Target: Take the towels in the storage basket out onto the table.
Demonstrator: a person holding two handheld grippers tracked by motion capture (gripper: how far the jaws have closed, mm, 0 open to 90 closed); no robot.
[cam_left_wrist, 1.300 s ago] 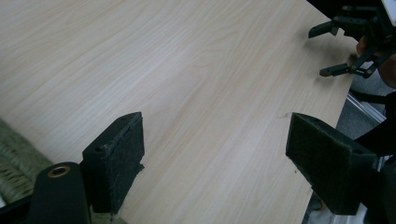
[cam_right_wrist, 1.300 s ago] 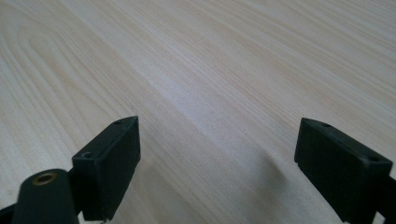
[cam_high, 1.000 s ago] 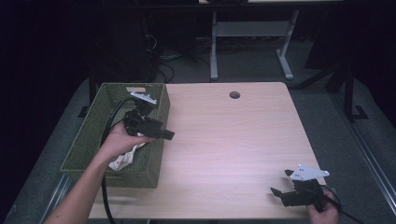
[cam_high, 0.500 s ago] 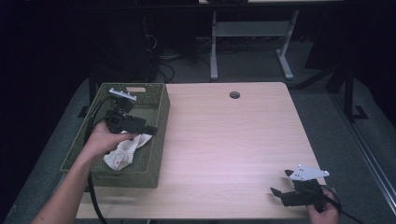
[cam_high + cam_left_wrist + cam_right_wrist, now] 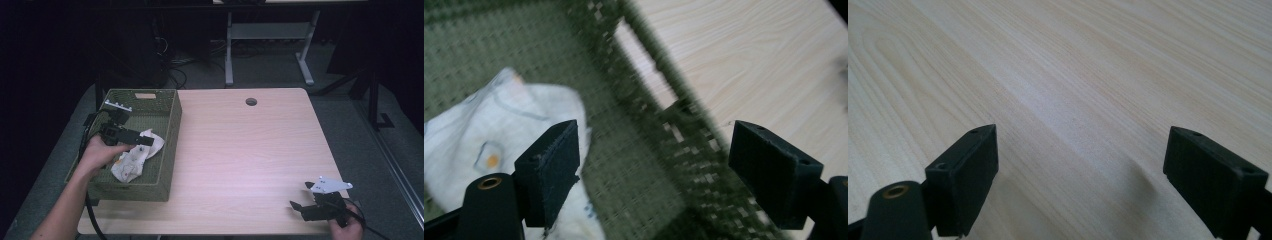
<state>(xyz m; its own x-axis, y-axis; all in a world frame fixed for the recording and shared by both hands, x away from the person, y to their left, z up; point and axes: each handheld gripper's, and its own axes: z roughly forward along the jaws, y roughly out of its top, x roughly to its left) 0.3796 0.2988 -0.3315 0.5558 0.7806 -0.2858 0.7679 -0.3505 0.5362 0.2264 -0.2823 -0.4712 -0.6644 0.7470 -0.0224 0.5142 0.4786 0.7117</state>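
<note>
At the far left, the person's left hand (image 5: 97,152) holds the left gripper (image 5: 142,141) over the inside of a green woven basket (image 5: 170,145), its black jaws spread wide with nothing between them. Directly beneath and just ahead of those jaws lies a crumpled white cloth (image 5: 135,157) with small printed marks, resting on the basket floor; in the left gripper view the cloth (image 5: 489,140) sits under the left-hand jaw, apart from it as far as the blur allows one to tell. Beyond the jaw tips rises the basket's woven side wall (image 5: 664,105), standing between this gripper and the open wooden table (image 5: 240,150) on the other side. A black cable trails from the gripper back over the basket's near rim. Farther right, a round cable hole (image 5: 251,101) sits in the tabletop near its far edge, well apart from both tools. At the near right corner, the right gripper (image 5: 299,209) rests low on the table in the person's right hand (image 5: 345,230), its jaws likewise parted and empty, with bare wood grain (image 5: 1073,100) ahead of them.
</note>
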